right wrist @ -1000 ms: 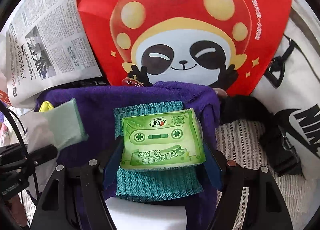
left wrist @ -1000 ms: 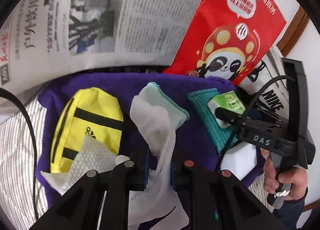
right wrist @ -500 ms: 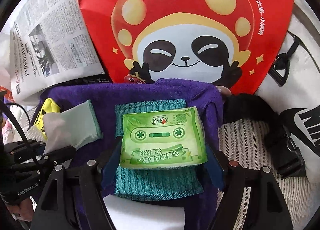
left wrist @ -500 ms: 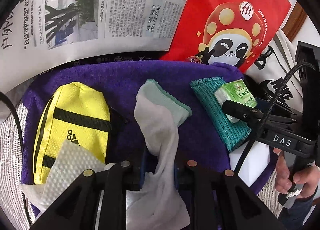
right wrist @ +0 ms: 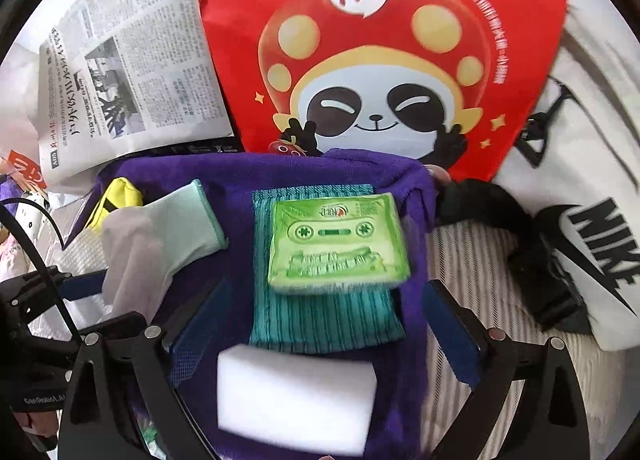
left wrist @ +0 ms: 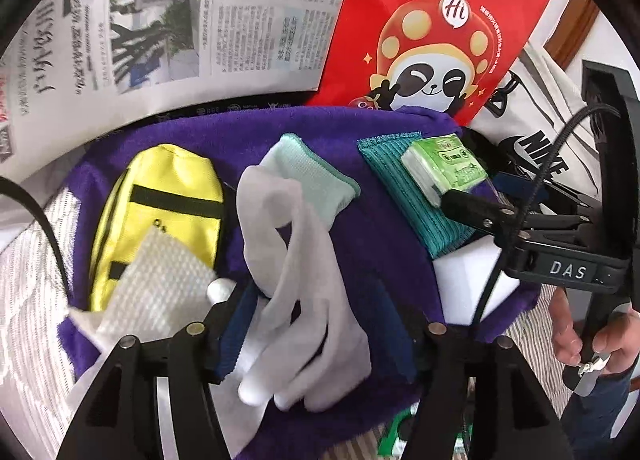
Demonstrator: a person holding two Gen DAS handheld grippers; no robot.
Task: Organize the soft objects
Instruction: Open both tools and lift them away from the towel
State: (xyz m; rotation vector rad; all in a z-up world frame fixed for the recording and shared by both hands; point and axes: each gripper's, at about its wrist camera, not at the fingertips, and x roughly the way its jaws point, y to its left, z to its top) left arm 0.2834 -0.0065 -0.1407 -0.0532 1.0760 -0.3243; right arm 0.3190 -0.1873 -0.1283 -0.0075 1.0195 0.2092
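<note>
A purple towel point(left wrist: 188, 140) carries the soft things. A grey-white glove point(left wrist: 304, 260) with a mint cuff lies flat on it between the fingers of my left gripper point(left wrist: 316, 324), whose jaws are opening and no longer press on it. To the left lie a yellow pouch point(left wrist: 168, 196) and a white textured cloth point(left wrist: 160, 280). My right gripper point(right wrist: 326, 332) is opening too, with wide jaws. A green tissue pack point(right wrist: 338, 244) rests on a teal cloth point(right wrist: 320, 312) just beyond its pads, untouched. A white sponge point(right wrist: 296, 396) lies near the camera between the fingers.
A newspaper point(left wrist: 180, 20) and a red panda bag point(right wrist: 380, 60) lie behind the towel. A white Nike bag point(right wrist: 592, 220) with a black strap point(right wrist: 532, 260) sits to the right on striped bedding point(right wrist: 472, 260). A person's hand point(left wrist: 580, 336) holds the right gripper.
The left jaws have opened off the glove, which now lies loose on the towel. The right jaws have widened and drawn back from the tissue pack, and the white sponge has come into view.
</note>
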